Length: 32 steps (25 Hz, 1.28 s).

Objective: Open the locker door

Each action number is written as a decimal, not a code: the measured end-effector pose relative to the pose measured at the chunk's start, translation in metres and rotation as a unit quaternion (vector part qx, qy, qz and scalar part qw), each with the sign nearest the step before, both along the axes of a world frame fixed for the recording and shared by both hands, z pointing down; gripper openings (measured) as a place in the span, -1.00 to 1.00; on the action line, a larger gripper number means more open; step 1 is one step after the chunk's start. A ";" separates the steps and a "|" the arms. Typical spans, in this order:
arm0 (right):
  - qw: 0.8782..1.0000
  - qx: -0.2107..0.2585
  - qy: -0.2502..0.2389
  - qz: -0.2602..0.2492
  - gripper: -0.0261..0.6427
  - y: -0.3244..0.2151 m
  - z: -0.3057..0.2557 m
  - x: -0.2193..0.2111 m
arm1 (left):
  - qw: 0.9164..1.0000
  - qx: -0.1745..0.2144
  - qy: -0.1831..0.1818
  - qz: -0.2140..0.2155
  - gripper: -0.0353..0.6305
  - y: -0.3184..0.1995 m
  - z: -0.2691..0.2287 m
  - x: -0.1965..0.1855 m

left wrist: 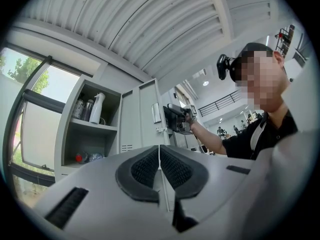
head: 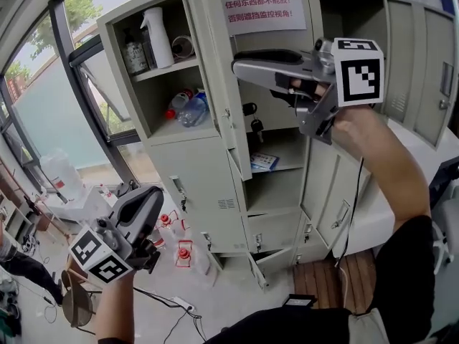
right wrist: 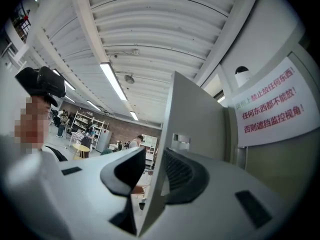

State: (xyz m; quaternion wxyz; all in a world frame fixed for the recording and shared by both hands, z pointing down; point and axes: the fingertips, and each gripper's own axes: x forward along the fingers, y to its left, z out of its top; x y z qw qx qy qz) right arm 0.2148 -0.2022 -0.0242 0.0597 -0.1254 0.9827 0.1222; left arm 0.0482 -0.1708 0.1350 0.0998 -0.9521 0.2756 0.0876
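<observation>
Nearest, at about 8 o'clock in the head view, the left gripper (head: 152, 196) hangs low with its marker cube toward the camera. Its own view shows the two pads pressed together along their whole length with nothing between them, so it is clenched and empty, taking no part in the work.

Further out, at about 2 o'clock, the right gripper (head: 240, 67) is held high on an outstretched arm, its tips at the free edge of the locker door (head: 226, 99). In the right gripper view that edge runs straight up between the jaws. One pad lies flat against the panel and the tip of the other meets the edge, with a thin slit of room showing lower down. I read this as a grasp on the door, though a light one.

The door stands near 12 o'clock, swung well clear of the grey locker (head: 208, 178) and seen almost edge-on. Behind it the compartment is exposed: keys (head: 252, 117) hang inside and a blue-and-white packet (head: 265, 162) lies on the shelf. A notice (head: 262, 4) in red print sits above.

The opening looks largely done. What seems left is at most a little more swing, then letting go of the edge.
</observation>
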 end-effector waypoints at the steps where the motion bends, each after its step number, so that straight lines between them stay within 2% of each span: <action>1: 1.000 0.005 -0.001 -0.002 -0.57 0.006 -0.001 0.000 | 1.000 0.001 0.003 -0.001 -0.84 0.001 0.000 -0.002; 8: 0.999 0.033 0.017 -0.015 -0.64 0.049 0.014 -0.016 | 1.000 0.007 0.029 -0.007 -0.84 0.013 -0.009 -0.014; 15: 0.998 0.041 -0.027 -0.028 -0.80 0.076 0.053 -0.019 | 0.999 0.001 0.039 -0.001 -0.84 0.017 0.007 -0.017; 22: 0.994 -0.030 -0.080 -0.063 -0.84 0.080 0.114 -0.020 | 0.997 -0.019 0.076 0.014 -0.84 0.031 0.041 -0.024; 24: 0.991 -0.058 -0.091 -0.075 -0.85 0.075 0.136 -0.023 | 0.997 -0.018 0.076 0.013 -0.84 0.034 0.053 -0.025; 28: 0.989 -0.081 -0.092 -0.082 -0.85 0.069 0.184 -0.034 | 0.997 -0.025 0.076 0.005 -0.84 0.038 0.079 -0.026; 32: 0.990 -0.095 -0.069 -0.079 -0.85 0.065 0.243 -0.059 | 0.997 -0.022 0.064 -0.030 -0.84 0.039 0.109 -0.030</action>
